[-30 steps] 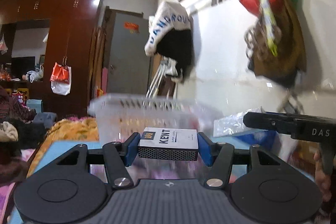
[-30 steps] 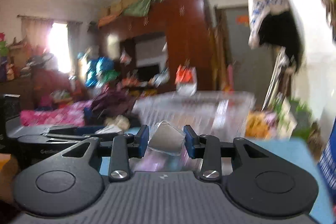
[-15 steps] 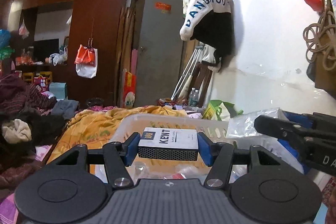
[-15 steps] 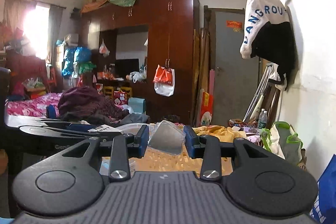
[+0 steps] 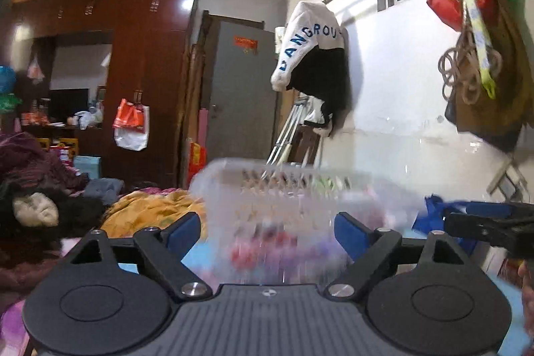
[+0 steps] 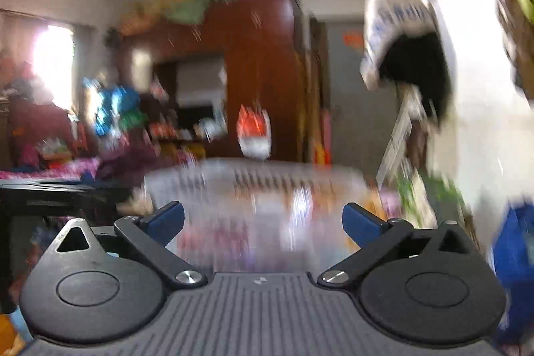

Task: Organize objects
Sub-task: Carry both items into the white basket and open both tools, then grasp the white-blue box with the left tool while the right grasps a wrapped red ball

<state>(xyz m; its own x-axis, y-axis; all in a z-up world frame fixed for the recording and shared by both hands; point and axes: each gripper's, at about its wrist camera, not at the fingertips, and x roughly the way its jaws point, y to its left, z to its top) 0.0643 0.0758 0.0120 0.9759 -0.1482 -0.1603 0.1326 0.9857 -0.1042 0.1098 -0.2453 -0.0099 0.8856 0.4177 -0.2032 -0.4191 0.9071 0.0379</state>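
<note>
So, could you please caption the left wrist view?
Left tongs opening, nothing between them, before a blurred clear basket.

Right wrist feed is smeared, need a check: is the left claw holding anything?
Observer: No. The left claw's jaws are opening with nothing between the pads. Only the basket shows beyond them.
Operator: Basket detail? Just a smear here.
Observer: Clear plastic with a slatted rim. Its contents are blurred in the left wrist view too: red and purple shapes, no more.
Operator: Where's my right claw from that side?
Observer: The right claw shows side-on at that view's right edge, right of the basket and in front of a blue bag. Its jaws are opening too, and they are empty.
</note>
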